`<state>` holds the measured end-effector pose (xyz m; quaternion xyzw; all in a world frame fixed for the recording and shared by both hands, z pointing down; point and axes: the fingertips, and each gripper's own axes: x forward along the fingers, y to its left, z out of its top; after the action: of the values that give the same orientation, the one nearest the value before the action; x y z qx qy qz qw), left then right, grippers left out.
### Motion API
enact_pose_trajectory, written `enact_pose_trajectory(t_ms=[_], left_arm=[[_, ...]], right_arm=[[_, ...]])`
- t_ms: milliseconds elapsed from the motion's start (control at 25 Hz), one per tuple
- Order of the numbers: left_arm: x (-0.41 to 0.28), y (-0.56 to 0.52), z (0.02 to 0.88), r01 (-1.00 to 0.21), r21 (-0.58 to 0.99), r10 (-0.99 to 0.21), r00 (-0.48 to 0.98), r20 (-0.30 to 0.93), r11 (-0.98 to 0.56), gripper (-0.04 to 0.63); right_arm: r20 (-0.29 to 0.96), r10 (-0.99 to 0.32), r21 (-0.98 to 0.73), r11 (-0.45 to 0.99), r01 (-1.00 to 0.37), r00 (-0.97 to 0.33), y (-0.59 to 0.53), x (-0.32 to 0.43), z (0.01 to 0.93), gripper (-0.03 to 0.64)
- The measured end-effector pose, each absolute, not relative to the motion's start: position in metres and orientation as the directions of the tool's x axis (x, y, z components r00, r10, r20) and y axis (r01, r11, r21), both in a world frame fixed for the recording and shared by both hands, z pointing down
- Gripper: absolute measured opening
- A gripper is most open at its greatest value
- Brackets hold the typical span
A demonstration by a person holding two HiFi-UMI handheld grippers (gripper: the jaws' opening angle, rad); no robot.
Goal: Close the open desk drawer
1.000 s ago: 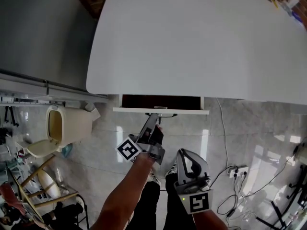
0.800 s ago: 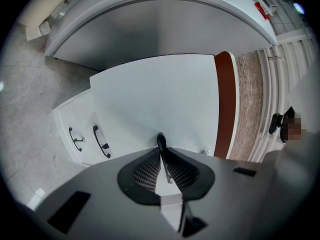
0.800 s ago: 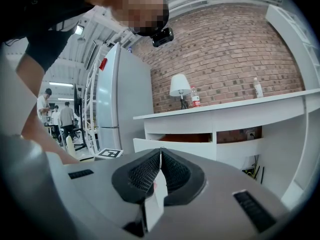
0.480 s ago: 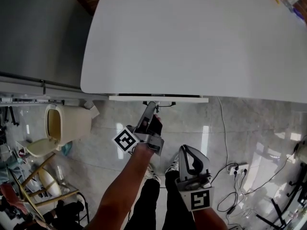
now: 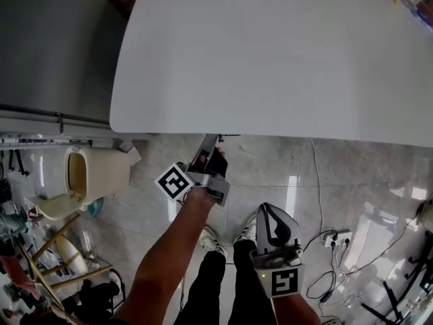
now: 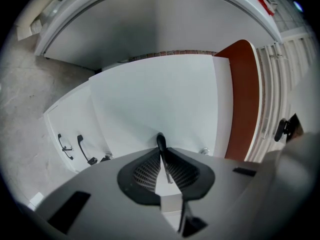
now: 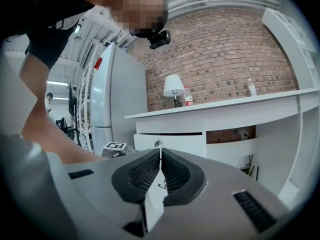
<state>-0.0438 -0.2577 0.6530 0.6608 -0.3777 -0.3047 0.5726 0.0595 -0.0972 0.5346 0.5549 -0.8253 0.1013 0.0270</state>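
Note:
The white desk top [image 5: 270, 53] fills the upper head view and hides the drawer beneath it. Only the black drawer handle [image 5: 229, 135] shows at the desk's front edge. My left gripper [image 5: 214, 141] reaches level under that edge. In the left gripper view the white drawer front [image 6: 160, 99] fills the frame, and my left gripper [image 6: 161, 145] is shut on the black handle [image 6: 160, 140]. From the right gripper view the drawer front [image 7: 172, 143] stands almost flush, with a thin dark gap above it. My right gripper [image 7: 160, 153] is shut and empty, held back near the person's legs [image 5: 268, 214].
A beige bin [image 5: 95, 175] stands on the tiled floor at the left. A power strip with cables [image 5: 331, 239] lies at the right. A grey cabinet [image 5: 54, 46] flanks the desk. Two more black handles [image 6: 84, 151] show left of the drawer. A lamp [image 7: 172, 88] stands on the desk.
The drawer has slid in under the desk top, and its dark inside no longer shows. My left gripper moved toward the desk with the handle. The right gripper stayed put.

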Motion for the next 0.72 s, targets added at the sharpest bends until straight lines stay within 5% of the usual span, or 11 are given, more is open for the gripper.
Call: enact_pose_trajectory(t_ms=[720], left_arm=[[-0.043, -0.281, 0.648, -0.132, 0.989, -0.876, 0.482, 0.001, -0.071, 0.041]], right_arm=[[0.177, -0.908, -0.147, 0.358, -0.922, -0.381, -0.091, 0.073, 0.542, 0.028]])
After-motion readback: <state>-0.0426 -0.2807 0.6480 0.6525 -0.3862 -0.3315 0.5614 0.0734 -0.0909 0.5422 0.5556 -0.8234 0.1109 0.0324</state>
